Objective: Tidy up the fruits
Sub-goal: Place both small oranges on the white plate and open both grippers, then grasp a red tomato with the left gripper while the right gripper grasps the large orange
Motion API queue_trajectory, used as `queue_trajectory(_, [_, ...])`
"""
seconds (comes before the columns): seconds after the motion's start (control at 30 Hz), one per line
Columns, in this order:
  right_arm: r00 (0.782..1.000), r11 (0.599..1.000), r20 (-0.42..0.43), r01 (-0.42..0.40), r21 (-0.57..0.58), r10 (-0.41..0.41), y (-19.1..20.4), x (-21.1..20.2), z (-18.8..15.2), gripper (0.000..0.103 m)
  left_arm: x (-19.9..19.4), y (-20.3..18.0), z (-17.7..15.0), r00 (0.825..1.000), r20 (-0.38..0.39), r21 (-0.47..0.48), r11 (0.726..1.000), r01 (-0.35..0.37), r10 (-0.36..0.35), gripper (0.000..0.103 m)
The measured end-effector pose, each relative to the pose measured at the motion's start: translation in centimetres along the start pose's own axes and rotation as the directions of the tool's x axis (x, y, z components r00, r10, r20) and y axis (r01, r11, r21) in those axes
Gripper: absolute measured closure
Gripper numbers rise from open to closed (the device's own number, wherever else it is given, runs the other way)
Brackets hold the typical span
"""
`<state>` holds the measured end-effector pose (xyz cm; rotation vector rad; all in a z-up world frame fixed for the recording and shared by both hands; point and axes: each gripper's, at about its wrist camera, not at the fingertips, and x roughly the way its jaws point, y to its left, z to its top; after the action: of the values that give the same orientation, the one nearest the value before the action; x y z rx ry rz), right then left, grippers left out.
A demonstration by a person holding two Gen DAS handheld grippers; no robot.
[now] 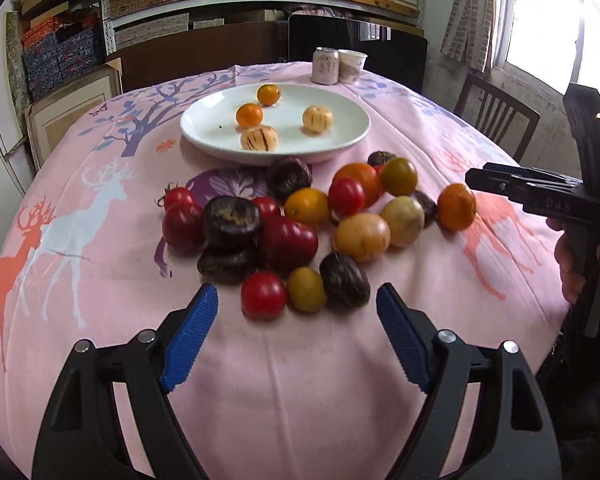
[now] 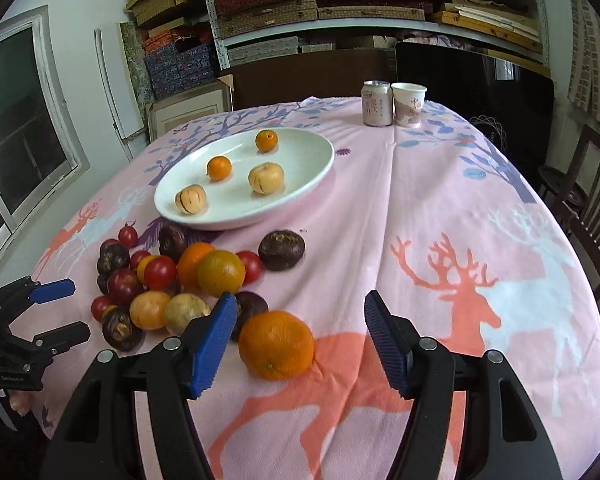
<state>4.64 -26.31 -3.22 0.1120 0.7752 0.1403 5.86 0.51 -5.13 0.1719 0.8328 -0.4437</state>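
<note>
Fruits lie in a loose pile ahead of both tools; the orange [image 2: 276, 345] sits just in front of your right gripper [image 2: 298, 342], between its wide jaws. Your left gripper [image 1: 296, 320] is also wide, holding nothing. If you close off-centre, the orange may roll away.

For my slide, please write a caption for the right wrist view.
Open right gripper approaches an orange on the pink tablecloth; white plate holds four fruits.
</note>
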Motion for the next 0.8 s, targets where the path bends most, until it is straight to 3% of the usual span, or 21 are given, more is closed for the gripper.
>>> queue_trajectory(0.2, [0.999,0.999,-0.024,-0.025,0.041,0.026,-0.7,0.6,-1.9,0.036,-0.3,-1.3,-1.0,1.000,0.005,0.020,1.000,-0.015,0.015,0.024])
queue_trajectory(0.3, [0.999,0.999,-0.023,-0.026,0.046,0.027,-0.5,0.7,-2.2,0.035,0.1,-1.5,-0.6,0.999,0.007,0.034,0.998,-0.047,0.047,0.034])
queue_trajectory(0.43, [1.000,0.999,-0.011,-0.027,0.030,0.027,-0.3,0.6,-2.5,0.035,0.8,0.1,-0.4,0.999,-0.016,-0.009,0.999,-0.048,0.048,0.043])
queue_trajectory(0.8, [0.996,0.994,-0.008,-0.084,0.065,0.084,-1.0,1.1,-2.7,0.033,3.0,3.1,-0.4,0.994,-0.071,-0.070,0.993,-0.092,0.087,0.047])
